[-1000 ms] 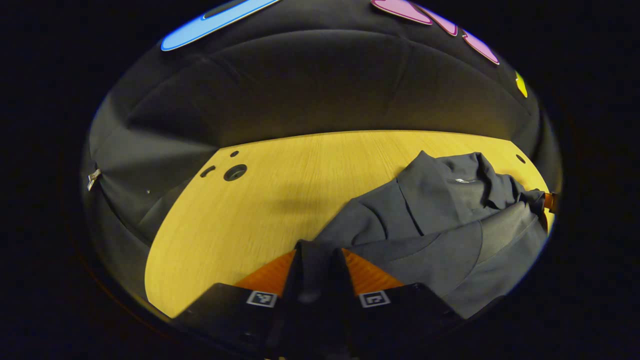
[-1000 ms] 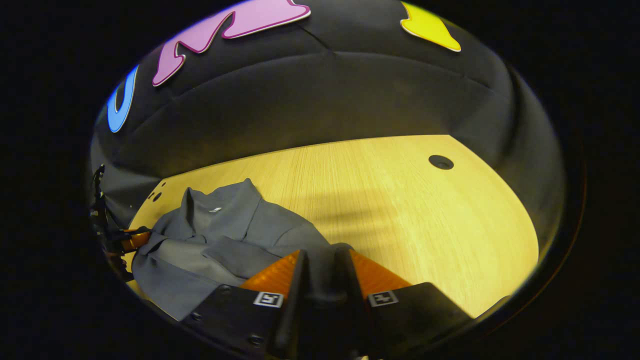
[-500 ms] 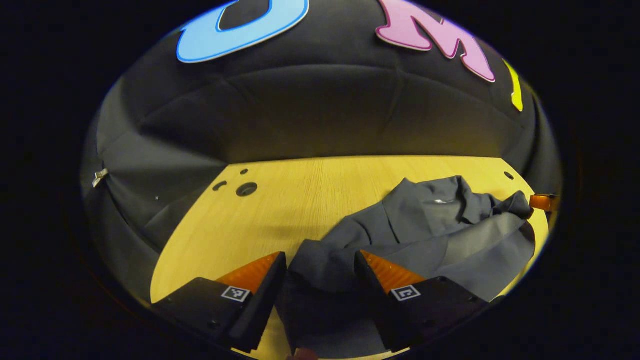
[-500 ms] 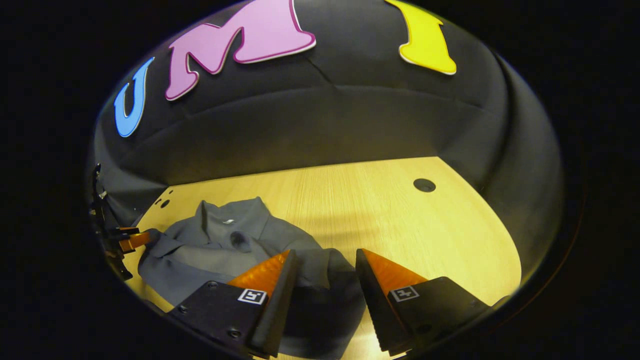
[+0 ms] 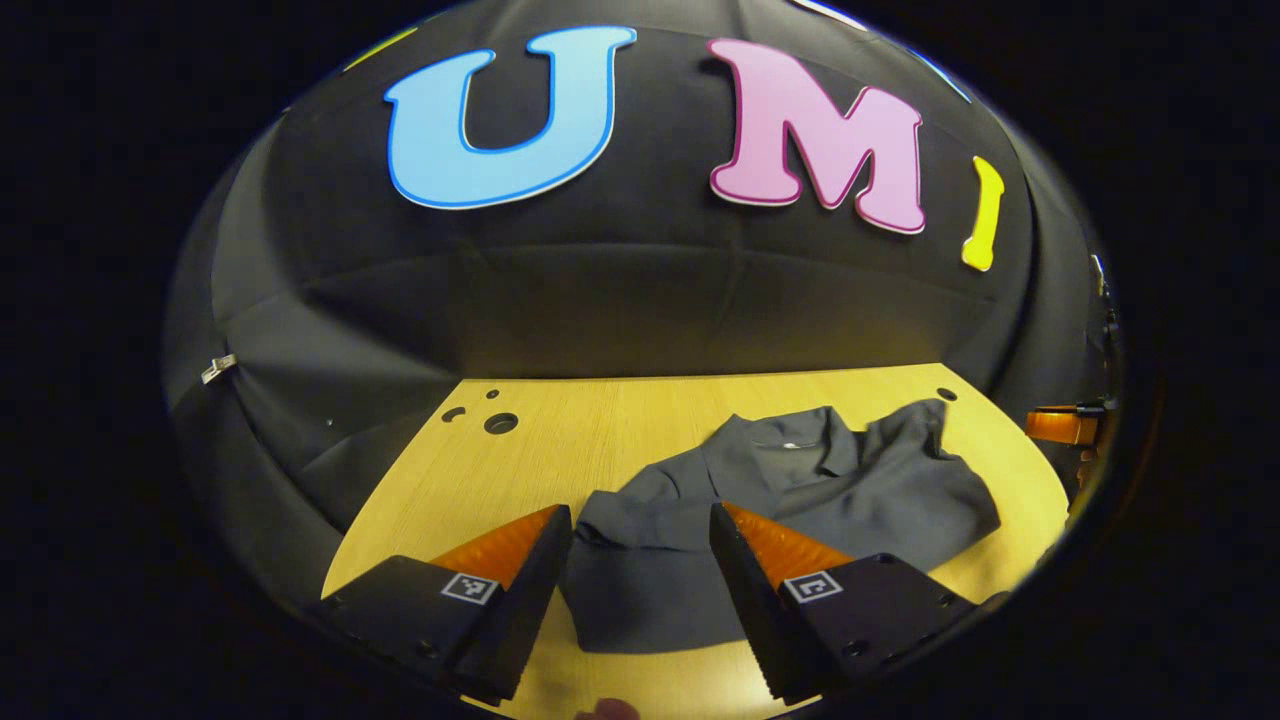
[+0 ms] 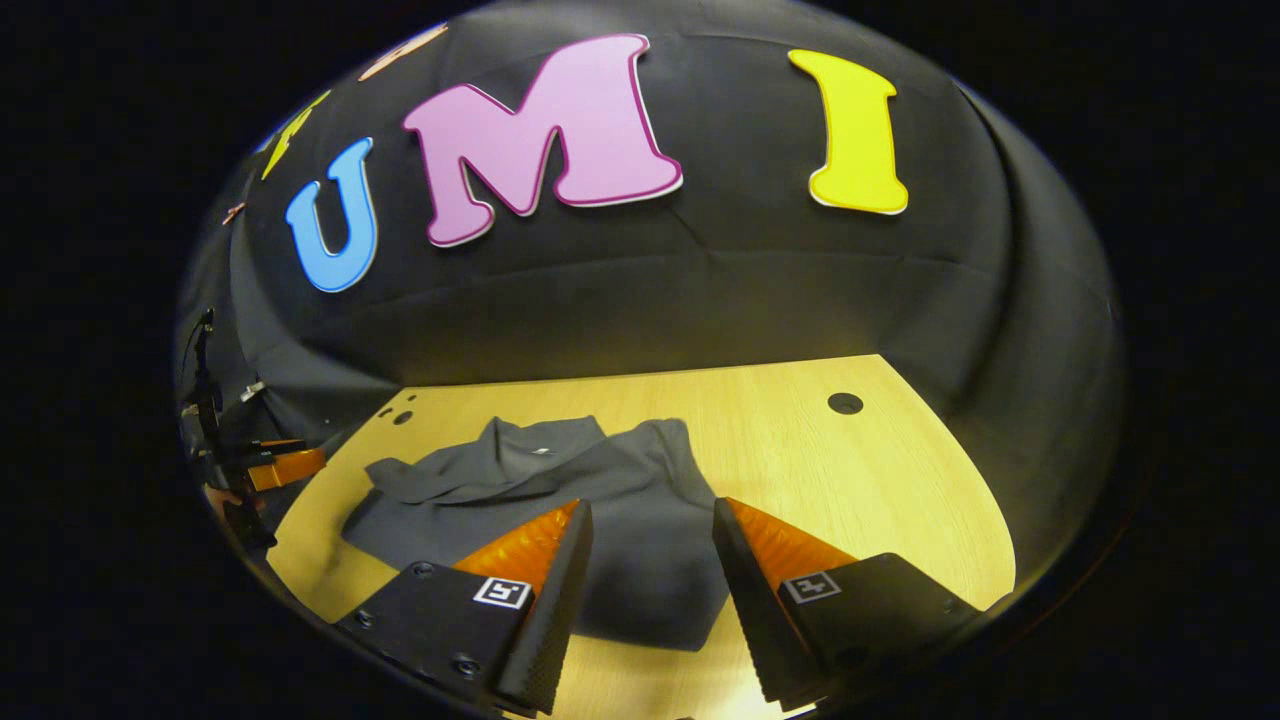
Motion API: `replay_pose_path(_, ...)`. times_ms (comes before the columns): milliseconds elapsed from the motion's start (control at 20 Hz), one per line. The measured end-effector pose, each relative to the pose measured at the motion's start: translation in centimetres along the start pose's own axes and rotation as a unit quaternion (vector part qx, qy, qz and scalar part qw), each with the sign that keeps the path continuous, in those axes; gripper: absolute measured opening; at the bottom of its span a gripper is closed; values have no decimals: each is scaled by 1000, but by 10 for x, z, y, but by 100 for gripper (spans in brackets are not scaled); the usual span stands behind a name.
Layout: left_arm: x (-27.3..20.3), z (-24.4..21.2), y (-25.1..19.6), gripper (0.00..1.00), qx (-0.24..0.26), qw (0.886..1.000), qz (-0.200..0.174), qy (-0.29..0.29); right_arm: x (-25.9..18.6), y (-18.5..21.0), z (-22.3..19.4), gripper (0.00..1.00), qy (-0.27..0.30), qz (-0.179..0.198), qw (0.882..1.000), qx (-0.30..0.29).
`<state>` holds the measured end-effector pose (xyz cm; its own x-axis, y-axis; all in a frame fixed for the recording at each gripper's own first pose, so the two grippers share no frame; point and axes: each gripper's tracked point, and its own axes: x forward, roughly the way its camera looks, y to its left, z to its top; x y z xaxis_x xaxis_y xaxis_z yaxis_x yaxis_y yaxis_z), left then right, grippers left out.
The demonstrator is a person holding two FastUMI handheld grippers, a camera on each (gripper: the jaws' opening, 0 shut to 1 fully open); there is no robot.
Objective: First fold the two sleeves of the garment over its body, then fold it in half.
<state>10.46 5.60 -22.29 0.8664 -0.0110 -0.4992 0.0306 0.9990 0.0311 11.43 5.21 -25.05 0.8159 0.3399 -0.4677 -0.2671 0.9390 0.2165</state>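
A dark grey collared garment (image 5: 800,500) lies folded in a loose heap on the wooden table (image 5: 600,440), its collar toward the far side. My left gripper (image 5: 640,545) stands open above the garment's near left corner, nothing between its fingers. In the right gripper view the same garment (image 6: 590,500) lies ahead and left, and my right gripper (image 6: 650,540) is open over its near right part. The left gripper's orange finger (image 6: 285,467) shows at the far left edge; the right gripper's orange finger (image 5: 1060,427) shows at the far right of the left gripper view.
Round holes sit in the table top at the back left (image 5: 500,423) and the back right (image 6: 845,403). Bare wood stretches to the right of the garment (image 6: 880,480) and to its left (image 5: 470,480). The black cloth wall closes the far side.
Both grippers were shut on the garment's cloth a second ago; they opened, let it drop and have pulled back and up. The garment now lies flatter on the table.
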Motion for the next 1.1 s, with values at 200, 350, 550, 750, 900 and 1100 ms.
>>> replay_pose_path(200, -52, -12, -4, 88, -9, 1000, -9, 2, -38, 25, -4, 76, 4, 22, 1000, -3)
replay_pose_path(350, -86, -21, -3, 88, -21, 1000, -16, 6, -63, 40, -7, 76, 4, 32, 999, -2)
replay_pose_path(550, -121, -39, -9, 88, -37, 999, -19, 12, -89, 64, -20, 76, 10, 47, 999, 8)
replay_pose_path(750, -152, -62, -21, 88, -59, 998, -17, 27, -107, 85, -46, 76, 46, 70, 996, 13)
replay_pose_path(900, -164, -72, -23, 88, -62, 998, -8, 29, -114, 90, -63, 76, 77, 76, 994, 16)
replay_pose_path(1100, -173, -84, -20, 88, -64, 997, -5, 41, -114, 92, -67, 77, 91, 72, 993, 19)
